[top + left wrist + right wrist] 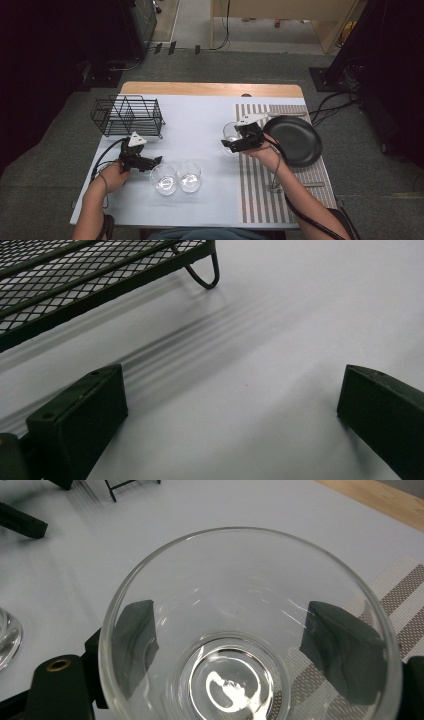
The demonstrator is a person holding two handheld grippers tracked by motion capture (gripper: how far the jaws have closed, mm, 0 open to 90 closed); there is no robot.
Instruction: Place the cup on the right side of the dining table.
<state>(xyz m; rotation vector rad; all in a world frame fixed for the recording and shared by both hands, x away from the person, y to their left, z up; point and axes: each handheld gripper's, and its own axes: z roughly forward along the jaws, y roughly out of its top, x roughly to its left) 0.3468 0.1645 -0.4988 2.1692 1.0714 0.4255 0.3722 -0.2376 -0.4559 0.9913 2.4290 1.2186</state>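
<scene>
Three glasses: one (250, 645) in right gripper (235, 142), two (176, 177) on the table (200, 210).

Three clear glasses in all — one (231, 133) between the jaws of the right gripper (235, 144), and two side by side near the front of the worktop (210, 90), the left one (163, 178) and the right one (189, 176). One black wire rack (128, 116). One black plate (295, 140). One striped placemat (260, 195). One pale blue mat (200, 120). Two grippers — the second is the left gripper (155, 161).
</scene>
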